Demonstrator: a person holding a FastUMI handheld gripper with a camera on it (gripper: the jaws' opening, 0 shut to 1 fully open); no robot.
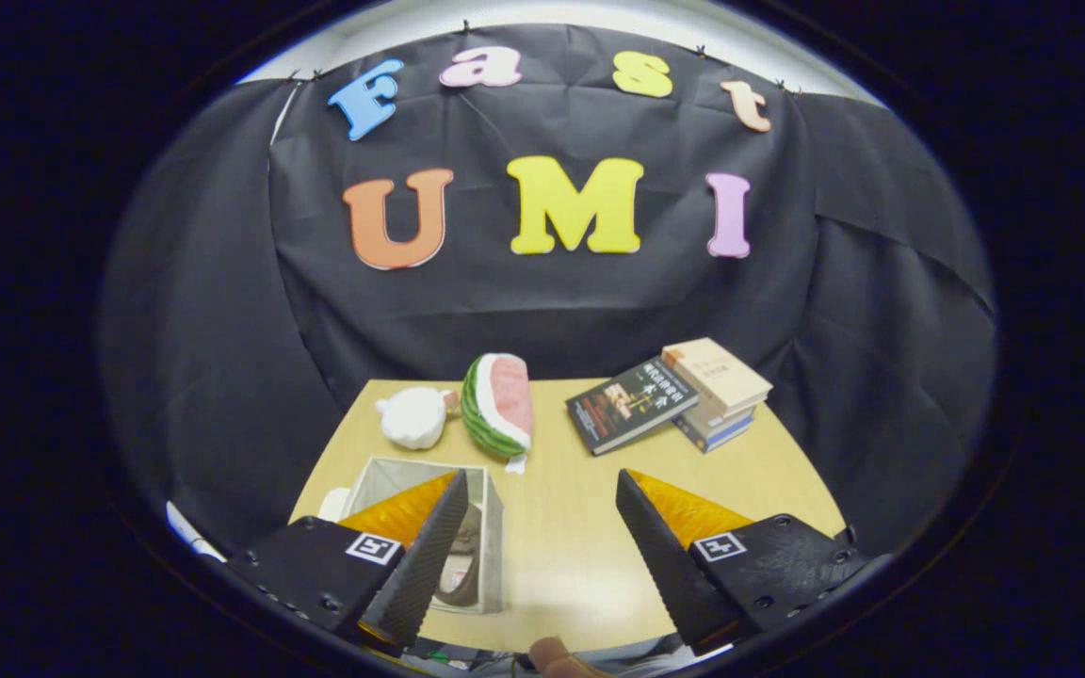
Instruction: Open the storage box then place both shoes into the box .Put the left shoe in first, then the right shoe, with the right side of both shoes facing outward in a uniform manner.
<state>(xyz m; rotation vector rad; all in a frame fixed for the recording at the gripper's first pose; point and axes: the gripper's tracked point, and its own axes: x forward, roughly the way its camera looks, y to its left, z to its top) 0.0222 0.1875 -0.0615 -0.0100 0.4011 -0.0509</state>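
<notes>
Tongs (538, 490) stand wide apart with nothing between them, raised over the near part of the tabletop (590, 527) and aimed toward the back wall. The storage box (491, 513) lies to their left: the left finger crosses in front of it, so the box is beside and partly behind that finger, not between the two. It is already open at the top, pale-walled, its long axis running away from the tongs. A dark shoe (465, 565) lies inside, against the near right wall; which shoe it is, and which side faces outward, I cannot tell. Whether a second shoe is in there is hidden by the finger. Beyond the fingers, well apart from the box, sit a white plush toy (413, 416), a watermelon-slice plush (500, 403) and a stack of books (684, 394). A fingertip (561, 657) shows at the near table edge.
</notes>
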